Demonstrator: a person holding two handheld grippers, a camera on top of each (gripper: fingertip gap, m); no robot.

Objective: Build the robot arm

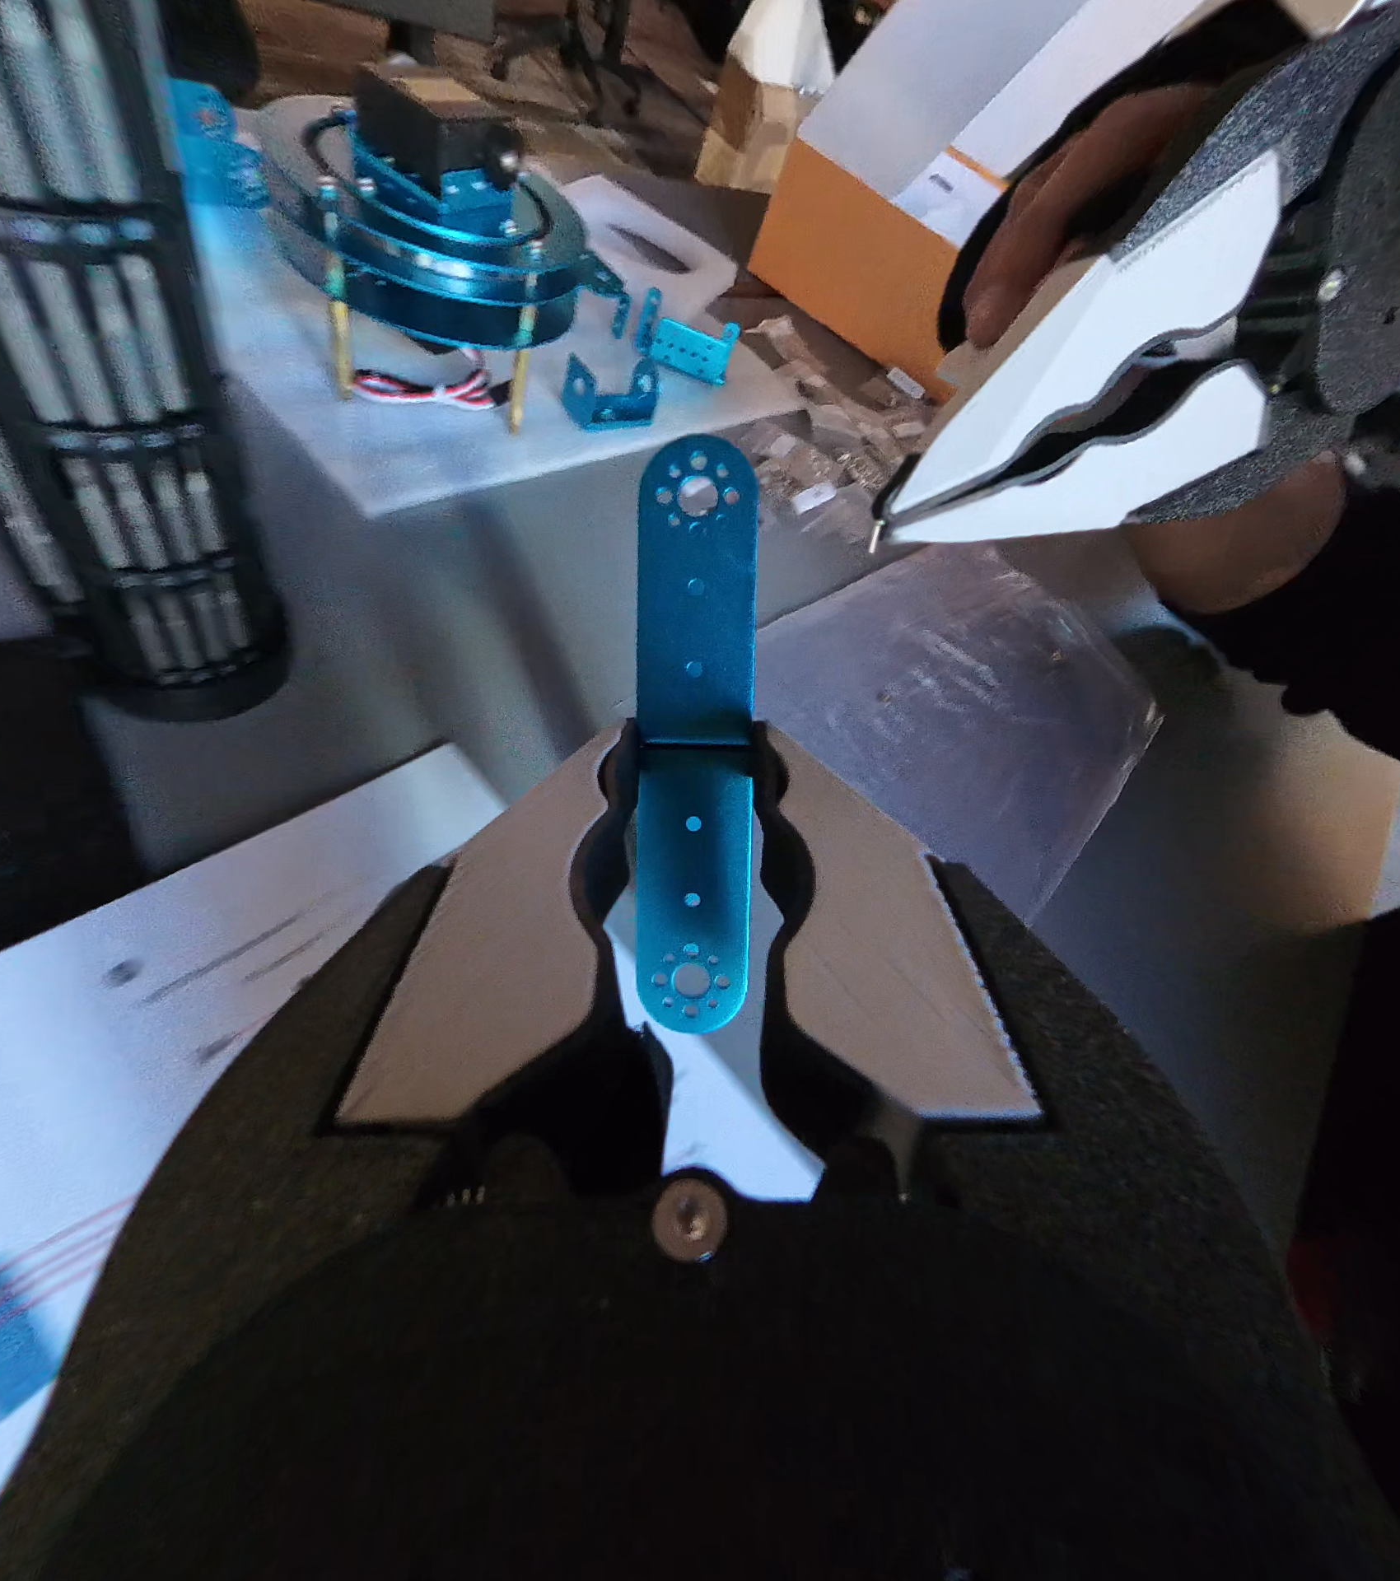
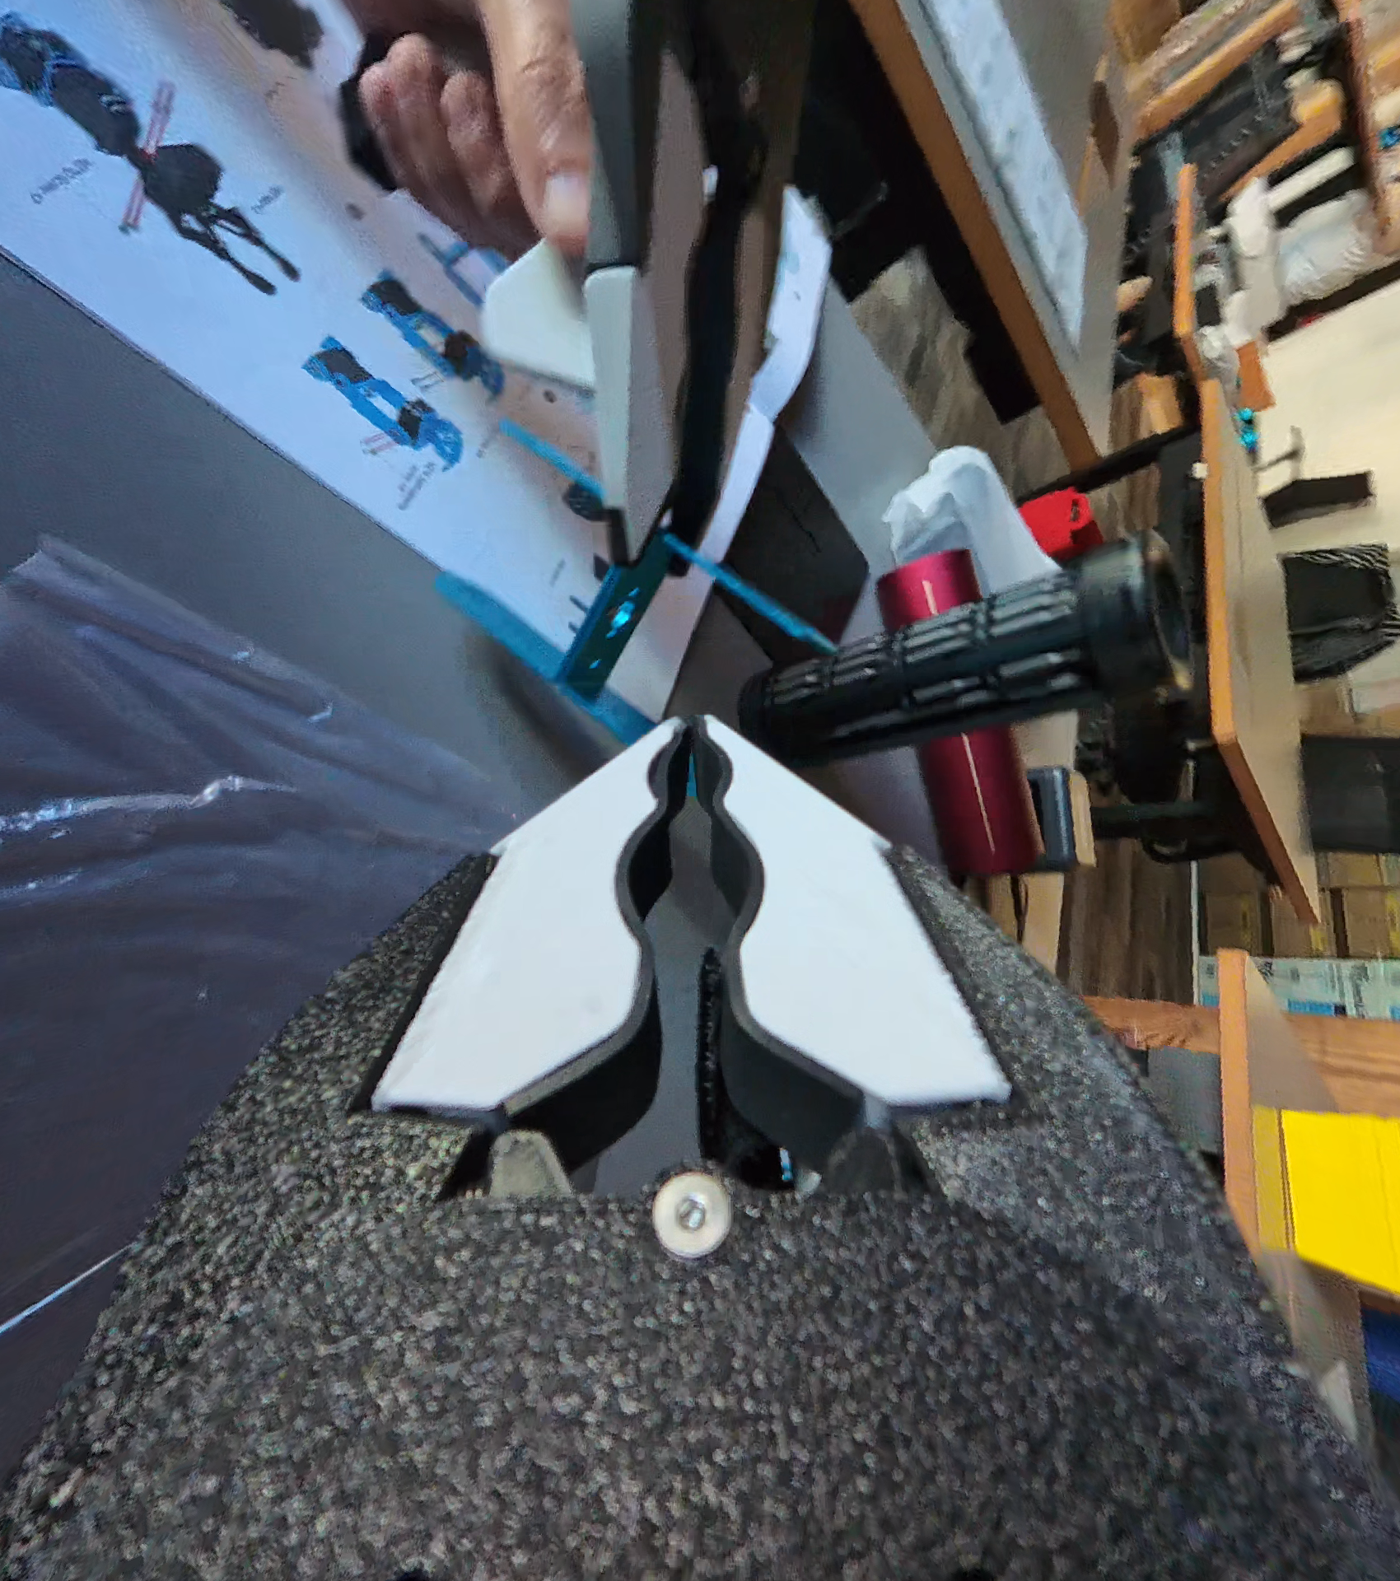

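Note:
My left gripper [image 1: 695,740] is shut on a blue metal bracket [image 1: 695,599] with rows of holes. It grips the bracket at the bend, with one arm pointing away and the other back between the fingers. My right gripper [image 1: 893,524] comes in from the upper right, shut on a small metal screw [image 1: 874,535] that sticks out of its tips, a short way right of the bracket's far end. In the right wrist view my right gripper [image 2: 690,727] is shut, and just beyond its tips is the bracket [image 2: 611,624], held by the left gripper [image 2: 637,547].
A blue round base with a black servo [image 1: 440,231] and small blue brackets [image 1: 654,359] stand on a white block. A clear plastic bag [image 1: 962,684], an orange box [image 1: 868,248] and a printed instruction sheet [image 2: 209,282] lie around. A black ribbed handle [image 2: 936,667] and a red cylinder [image 2: 970,770] are at the right. One gripper's finger ends stand about 7 cm off the other's.

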